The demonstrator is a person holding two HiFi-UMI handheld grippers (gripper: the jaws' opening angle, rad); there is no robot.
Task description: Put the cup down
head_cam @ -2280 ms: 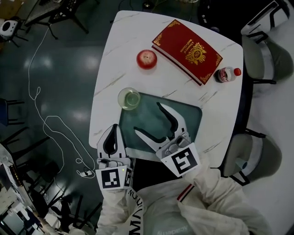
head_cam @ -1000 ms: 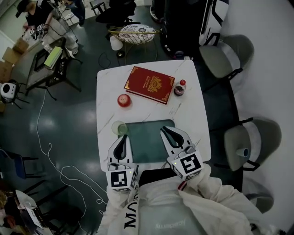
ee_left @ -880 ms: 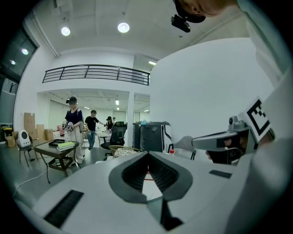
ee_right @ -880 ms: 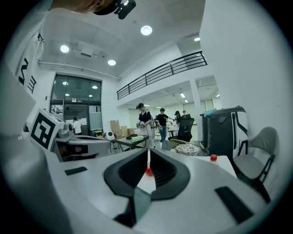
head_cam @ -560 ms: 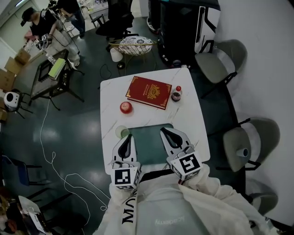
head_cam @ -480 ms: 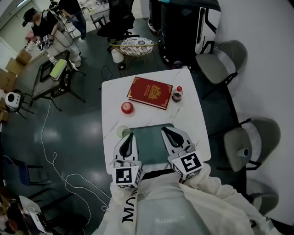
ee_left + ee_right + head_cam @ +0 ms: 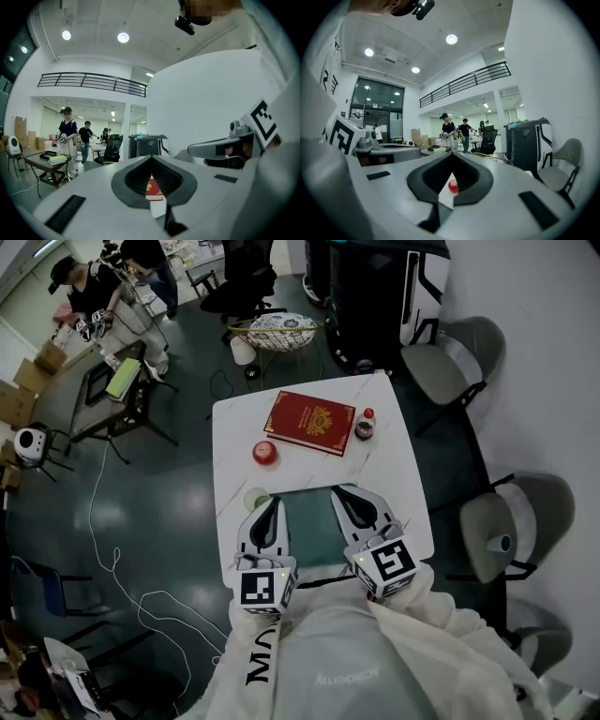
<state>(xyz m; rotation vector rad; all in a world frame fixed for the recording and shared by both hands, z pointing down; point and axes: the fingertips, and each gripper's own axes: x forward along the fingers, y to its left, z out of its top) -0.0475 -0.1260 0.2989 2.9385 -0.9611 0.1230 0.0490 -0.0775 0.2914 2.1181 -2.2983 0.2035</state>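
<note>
Standing free on the table (image 7: pixel 389 474), the cup (image 7: pixel 256 499) sat near the left edge, just beside the upper-left corner of the green mat (image 7: pixel 314 526). Neither gripper touched it.

The left gripper (image 7: pixel 273 502) showed at lower centre of the head view, its tip close to the cup but apart from it. In its own view the left gripper (image 7: pixel 151 158) had both fingers pressed together at the tips, with nothing between them. Only a sliver of the book (image 7: pixel 152 186) showed through the gap behind the tips.

The right gripper (image 7: pixel 338 491) lay to the right of the left one, over the mat's right side. In its own view the right gripper (image 7: pixel 452 154) had just drawn its fingers fully together, tips meeting, and it held nothing. The apple (image 7: pixel 453 186) showed small through the gap behind them.

Higher in the head view, the red book (image 7: pixel 309 422) lay near the table's upper edge, with the apple (image 7: pixel 264 452) below and left of it. A bottle (image 7: pixel 366 425) stood just beside the book's right end. Grey chairs (image 7: pixel 511 521) stood at the right of the frame, and people (image 7: pixel 80 296) stood in the upper left.
</note>
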